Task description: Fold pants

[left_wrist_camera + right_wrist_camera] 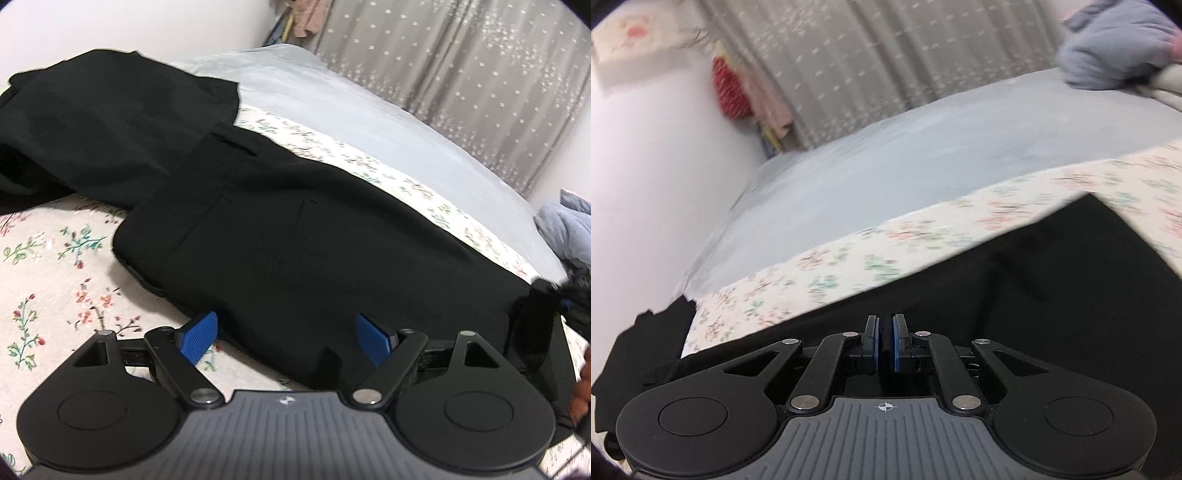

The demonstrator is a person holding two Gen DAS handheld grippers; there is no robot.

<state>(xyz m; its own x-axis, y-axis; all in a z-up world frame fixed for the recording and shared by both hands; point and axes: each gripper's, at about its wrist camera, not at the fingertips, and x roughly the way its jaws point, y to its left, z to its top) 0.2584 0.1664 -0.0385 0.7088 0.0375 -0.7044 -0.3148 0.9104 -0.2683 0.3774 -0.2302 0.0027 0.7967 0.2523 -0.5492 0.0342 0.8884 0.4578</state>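
The black pants (288,236) lie spread across the bed, on its floral sheet (55,258), and serve as the landmark here. In the left wrist view, a bunched dark part of them is heaped at the far left, and the flatter, folded part runs from the middle down toward the right edge. Beyond the pants a plain pale blue cover (332,107) fills the far side of the bed, and past that hangs a grey patterned curtain (461,66). A grey-blue bundle of cloth (565,229) sits to the right of the pants.

The left gripper (284,334) hangs at the near edge of the pants with its blue pads (195,338) spread wide; the left pad is over the sheet just beside the hem, the right over the black cloth, and nothing is pinched.

In the blurred right wrist view, the right gripper (884,341) is over the pants (1052,280), jaws drawn nearly together. Whether a thin fold of cloth sits between the pads I cannot tell; the slit looks dark.
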